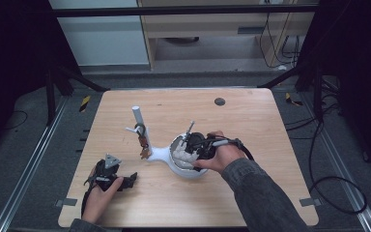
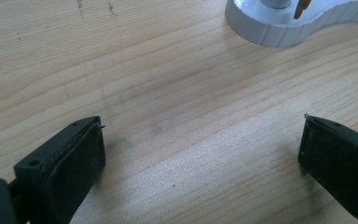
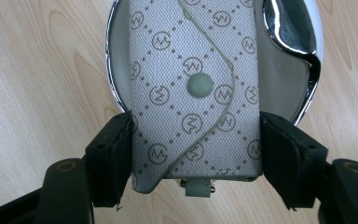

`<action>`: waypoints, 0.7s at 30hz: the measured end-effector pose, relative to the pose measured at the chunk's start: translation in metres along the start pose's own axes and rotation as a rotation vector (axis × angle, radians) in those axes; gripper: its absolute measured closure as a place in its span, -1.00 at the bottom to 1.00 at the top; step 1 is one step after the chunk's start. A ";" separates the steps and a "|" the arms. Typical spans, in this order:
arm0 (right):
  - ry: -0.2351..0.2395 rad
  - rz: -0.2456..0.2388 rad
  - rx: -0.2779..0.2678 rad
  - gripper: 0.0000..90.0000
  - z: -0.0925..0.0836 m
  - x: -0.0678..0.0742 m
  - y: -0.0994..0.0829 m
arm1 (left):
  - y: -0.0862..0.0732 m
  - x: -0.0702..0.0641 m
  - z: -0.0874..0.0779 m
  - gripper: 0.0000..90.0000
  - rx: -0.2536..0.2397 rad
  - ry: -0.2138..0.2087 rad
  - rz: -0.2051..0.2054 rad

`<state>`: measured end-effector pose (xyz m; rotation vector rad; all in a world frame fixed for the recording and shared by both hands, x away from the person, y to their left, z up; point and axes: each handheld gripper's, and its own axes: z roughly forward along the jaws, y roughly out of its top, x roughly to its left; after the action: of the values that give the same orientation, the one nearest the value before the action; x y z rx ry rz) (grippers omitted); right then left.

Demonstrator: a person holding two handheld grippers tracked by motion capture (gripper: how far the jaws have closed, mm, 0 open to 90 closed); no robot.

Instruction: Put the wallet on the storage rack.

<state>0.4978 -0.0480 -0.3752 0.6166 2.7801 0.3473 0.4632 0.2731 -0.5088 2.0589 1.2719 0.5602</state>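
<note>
a wooden table (image 1: 251, 193) seen from above, with a white stand (image 1: 162, 153) near its middle: a post with hooks, where a small set of keys (image 1: 144, 145) hangs, joined to a round chrome-rimmed dish (image 3: 113, 88). the right gripper (image 3: 193, 144) reaches into that dish, its jaws pinching both long edges of a grey monogram key pouch (image 3: 193, 70) with a snap button (image 3: 200, 86). the pouch lies flat across the dish, one end jutting over the rim toward the gripper. the left gripper (image 2: 200, 149) rests on the table near the front left corner, jaws spread wide with nothing between them, well apart from the stand's base (image 2: 279, 28).

to lift the pouch well, i judge it best to keep the squeeze even on both edges, raise it straight up clear of the chrome rim, and avoid dragging it so the light stand does not tip or slide.
</note>
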 end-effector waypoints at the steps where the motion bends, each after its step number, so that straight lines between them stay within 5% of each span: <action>1: -0.002 0.006 -0.001 -0.31 0.000 0.000 0.000 | 0.000 0.000 0.000 -1.00 0.000 0.000 0.000; 21: 0.001 0.010 -0.006 -0.32 0.002 -0.002 0.003 | 0.000 0.000 0.000 -1.00 -0.001 -0.001 0.000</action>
<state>0.5012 -0.0458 -0.3761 0.6296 2.7766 0.3583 0.4634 0.2730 -0.5089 2.0589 1.2706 0.5597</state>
